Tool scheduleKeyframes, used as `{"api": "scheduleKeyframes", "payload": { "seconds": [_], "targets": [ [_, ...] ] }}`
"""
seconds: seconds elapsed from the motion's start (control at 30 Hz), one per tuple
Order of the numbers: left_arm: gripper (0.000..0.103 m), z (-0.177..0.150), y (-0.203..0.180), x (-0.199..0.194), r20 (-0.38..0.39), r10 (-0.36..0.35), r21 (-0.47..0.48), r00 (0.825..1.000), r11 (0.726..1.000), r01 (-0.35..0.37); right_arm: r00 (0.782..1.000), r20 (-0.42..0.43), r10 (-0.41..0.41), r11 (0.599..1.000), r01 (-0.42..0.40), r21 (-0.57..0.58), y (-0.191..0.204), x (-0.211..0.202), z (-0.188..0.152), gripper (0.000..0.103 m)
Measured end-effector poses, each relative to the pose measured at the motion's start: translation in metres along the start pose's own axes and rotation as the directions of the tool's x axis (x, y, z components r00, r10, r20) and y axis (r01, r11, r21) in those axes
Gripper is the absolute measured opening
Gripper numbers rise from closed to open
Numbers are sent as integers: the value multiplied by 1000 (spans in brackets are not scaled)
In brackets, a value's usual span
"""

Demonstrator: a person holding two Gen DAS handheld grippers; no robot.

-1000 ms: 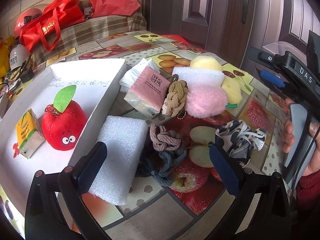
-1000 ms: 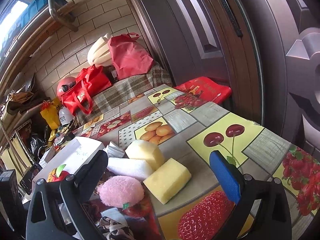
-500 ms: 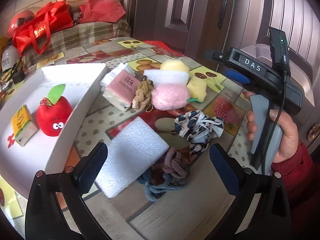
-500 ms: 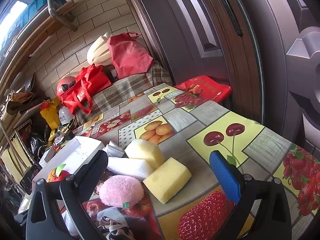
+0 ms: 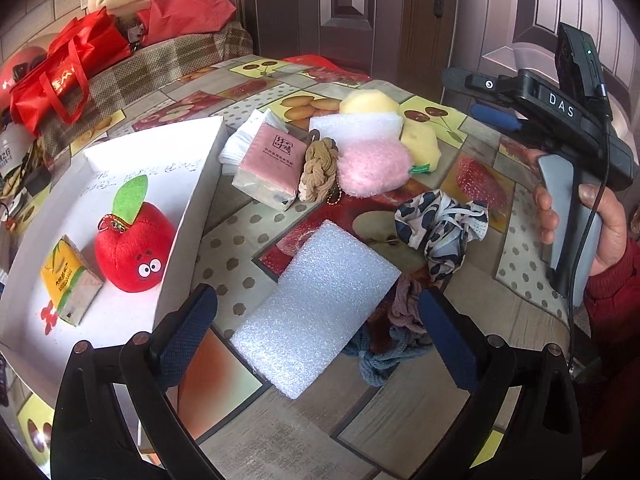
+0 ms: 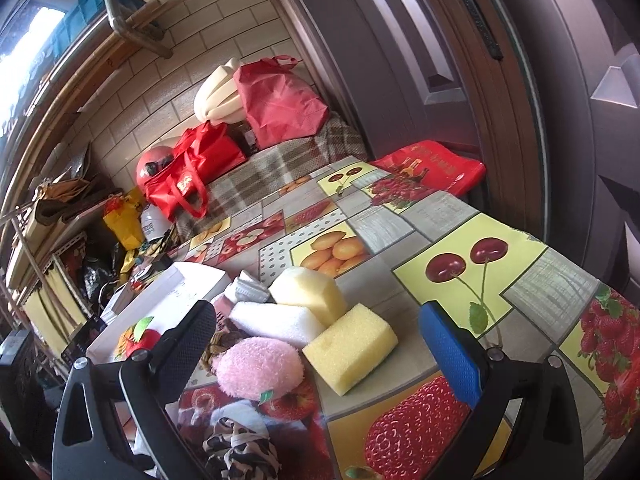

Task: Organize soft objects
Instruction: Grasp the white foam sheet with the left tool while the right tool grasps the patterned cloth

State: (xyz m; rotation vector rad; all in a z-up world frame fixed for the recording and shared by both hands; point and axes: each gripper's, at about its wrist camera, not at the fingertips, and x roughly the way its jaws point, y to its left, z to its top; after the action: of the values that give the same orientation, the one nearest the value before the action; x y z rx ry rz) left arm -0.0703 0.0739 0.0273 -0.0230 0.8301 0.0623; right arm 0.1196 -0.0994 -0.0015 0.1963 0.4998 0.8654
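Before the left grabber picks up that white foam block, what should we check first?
1. Left gripper open: ok, both fingers are spread wide with nothing between them.
2. White foam block lined up: ok, it lies between the fingers, though turned at a slant.
3. Block free to lift: ok, nothing lies on top; the scrunchies touch its right edge.
4. Room in the white box: ok, only the apple plush and a yellow tissue pack are inside.
5. Right gripper out of the way: ok, it is open and held up beside the table.
6. Grip depth: cannot tell.
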Motion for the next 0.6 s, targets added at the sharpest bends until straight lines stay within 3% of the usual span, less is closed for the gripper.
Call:
{"api": "scheduleKeyframes", "payload": {
  "seconds": [0.13,0.23,0.3,0.33,0.4,0.6],
  "targets": [
    [102,-1,7,-3,-31,-1,29,1000,1000,2,989,-95,116,992,-120,-45,2,-6,-2,101],
    [93,-3,6,5,-91,0,74,996,997,7,950,-198,240,967,-252,-38,7,-7,-7,101],
    [88,-4,3,14,-129,7,111,992,994,7,926,-258,275,951,-301,-66,16,-6,-14,101],
    [82,-5,2,19,-145,15,125,989,992,3,918,-281,281,945,-316,-85,20,-6,-18,101],
    [79,-5,3,27,-167,20,127,986,992,1,909,-313,274,937,-326,-128,31,-4,-25,101],
    [79,0,-1,43,-193,1,135,981,991,25,905,-395,162,931,-272,-243,56,16,-42,76]
  ]
}}
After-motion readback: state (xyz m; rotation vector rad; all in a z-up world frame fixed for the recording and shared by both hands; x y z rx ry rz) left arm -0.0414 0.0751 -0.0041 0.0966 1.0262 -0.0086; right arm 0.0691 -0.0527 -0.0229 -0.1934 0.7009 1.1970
